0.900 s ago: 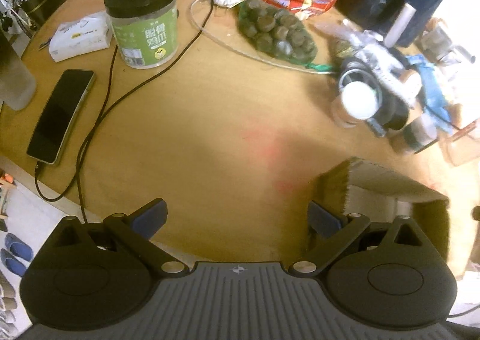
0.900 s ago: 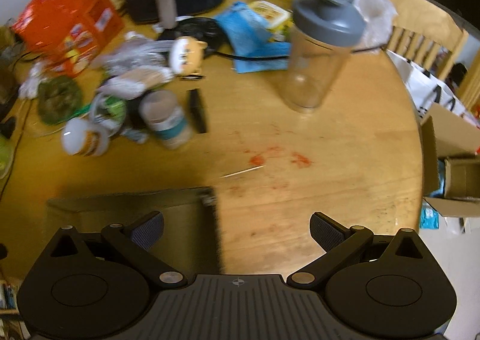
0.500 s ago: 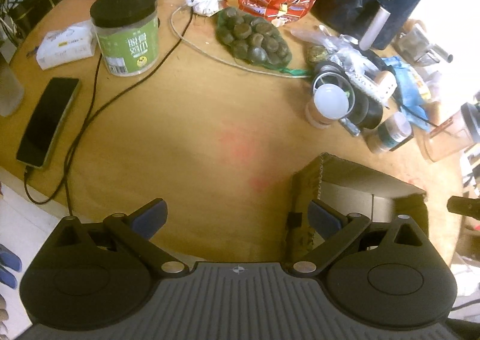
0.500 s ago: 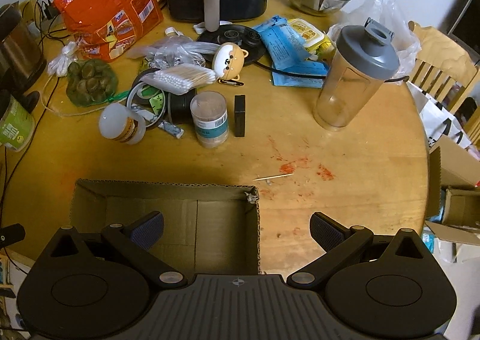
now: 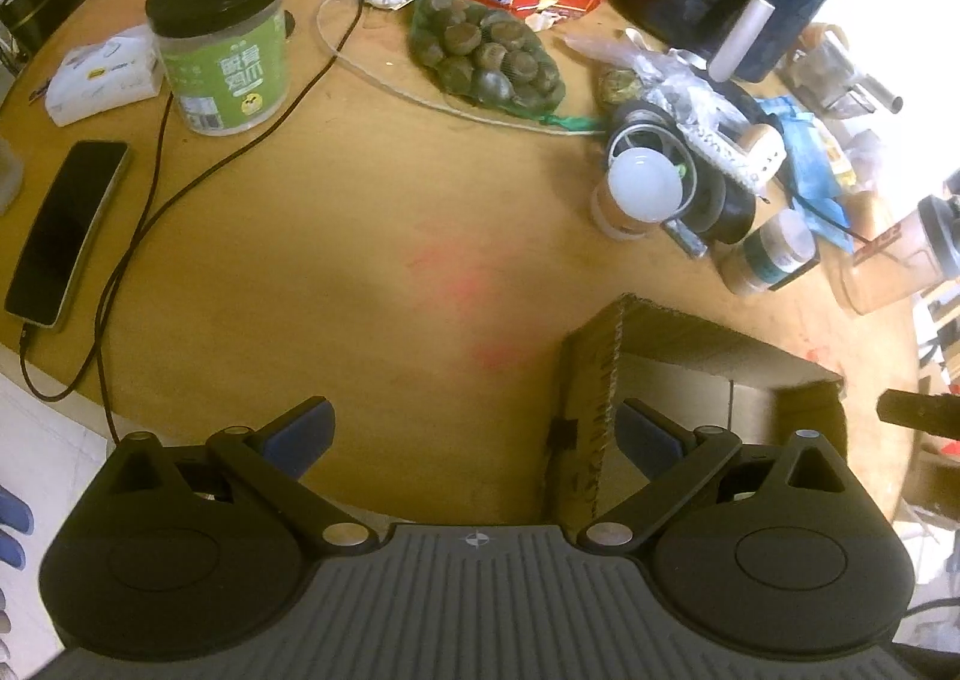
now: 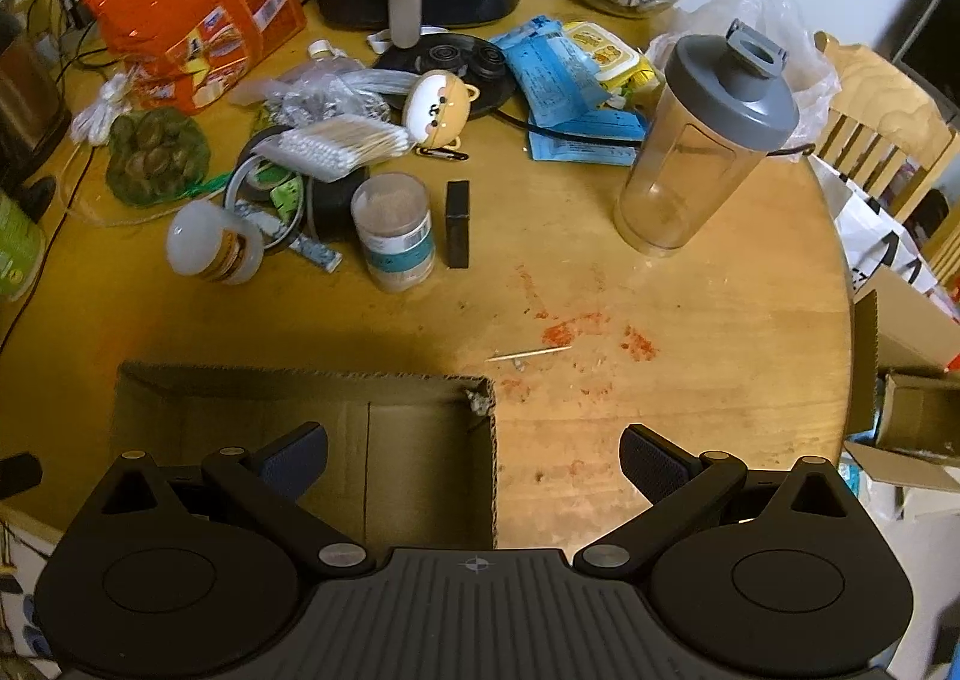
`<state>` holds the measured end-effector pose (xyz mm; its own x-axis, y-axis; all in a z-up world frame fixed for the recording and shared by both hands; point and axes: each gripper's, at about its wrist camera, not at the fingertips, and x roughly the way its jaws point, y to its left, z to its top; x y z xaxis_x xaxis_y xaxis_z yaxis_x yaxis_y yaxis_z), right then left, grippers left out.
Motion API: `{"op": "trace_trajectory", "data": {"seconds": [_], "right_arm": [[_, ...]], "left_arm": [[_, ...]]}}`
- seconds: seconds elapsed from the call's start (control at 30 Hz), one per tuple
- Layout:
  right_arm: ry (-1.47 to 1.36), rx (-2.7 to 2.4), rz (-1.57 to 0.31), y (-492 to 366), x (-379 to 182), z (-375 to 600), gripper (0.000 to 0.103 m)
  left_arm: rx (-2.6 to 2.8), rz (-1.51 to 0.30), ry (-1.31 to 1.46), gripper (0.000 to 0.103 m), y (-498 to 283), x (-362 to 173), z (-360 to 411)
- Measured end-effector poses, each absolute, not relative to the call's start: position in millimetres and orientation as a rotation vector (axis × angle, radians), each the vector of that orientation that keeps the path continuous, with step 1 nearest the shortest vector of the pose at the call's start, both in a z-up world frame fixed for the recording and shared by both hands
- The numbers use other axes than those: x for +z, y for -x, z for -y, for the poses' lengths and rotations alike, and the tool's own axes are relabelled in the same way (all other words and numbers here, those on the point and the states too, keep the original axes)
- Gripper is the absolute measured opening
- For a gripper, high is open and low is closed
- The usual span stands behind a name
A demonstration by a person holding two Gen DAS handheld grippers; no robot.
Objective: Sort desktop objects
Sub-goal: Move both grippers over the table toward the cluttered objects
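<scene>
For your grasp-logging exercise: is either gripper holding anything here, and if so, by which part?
Nothing is held. The left gripper and right gripper are both open and empty above the cardboard box.

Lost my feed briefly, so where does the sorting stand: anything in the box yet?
Nothing looks done: the visible part of the box is empty. Nothing is in hand; left gripper and right gripper are open. Left to sort: bulb, swabs, jar, black block, shaker and the rest.
</scene>
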<state>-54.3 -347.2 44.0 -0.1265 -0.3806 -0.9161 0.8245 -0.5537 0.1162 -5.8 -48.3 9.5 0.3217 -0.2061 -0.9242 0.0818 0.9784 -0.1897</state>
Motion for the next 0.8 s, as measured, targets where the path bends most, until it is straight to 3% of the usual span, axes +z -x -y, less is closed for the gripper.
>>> {"op": "trace_trajectory", "data": {"seconds": [0.47, 0.8], "right_arm": [[-1.34, -1.78, -0.443, 92, 27, 372, 0.101], [-1.359, -1.776, -0.369, 123, 17, 375, 0.094]], "left_arm": [[-0.213, -1.251, 0.08, 0.102, -4, 12, 78], [-0.205, -1.284, 0.042, 0.102, -21, 10, 100]]}}
